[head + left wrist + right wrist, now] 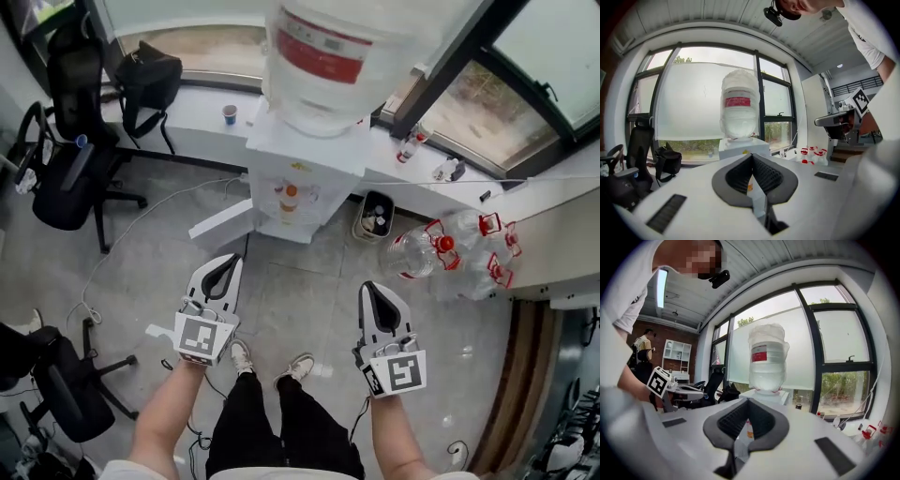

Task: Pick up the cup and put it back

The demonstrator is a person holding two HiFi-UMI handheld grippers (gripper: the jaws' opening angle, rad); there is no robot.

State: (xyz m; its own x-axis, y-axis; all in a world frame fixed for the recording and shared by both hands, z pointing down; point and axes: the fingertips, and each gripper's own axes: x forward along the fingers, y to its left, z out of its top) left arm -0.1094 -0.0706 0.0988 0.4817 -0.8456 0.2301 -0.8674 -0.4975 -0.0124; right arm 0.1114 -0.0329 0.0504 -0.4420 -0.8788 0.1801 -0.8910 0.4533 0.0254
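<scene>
**Both grippers shut and empty, cup in the dispenser's recess**

At the far left of the head view a black office chair [67, 173] stands on the grey floor [309, 300]. A black bag [148, 77] rests on the window ledge [202, 108] behind it. Further along the ledge sits a small dark cup [230, 114].

The left gripper [231, 259] is held low in front of the person, pointing towards the water dispenser [323, 164]. In the left gripper view its dark ribbed jaws meet at the tips, with nothing between them.

The dispenser stands against the ledge in the middle, with a large water bottle [352, 52] upended on top. The cup [291, 198], white with an orange band, stands in the dispenser's front recess. It is well apart from both grippers and touches neither.

The right gripper [369, 287] is held level with the left one, near it but not touching, and points the same way. In the right gripper view its jaws are also pressed together at the tips and hold nothing.

Right of the dispenser a small bin [377, 215] sits on the floor against the ledge. Beyond it several clear empty bottles [455, 246] with red handles lie in a cluster.
</scene>
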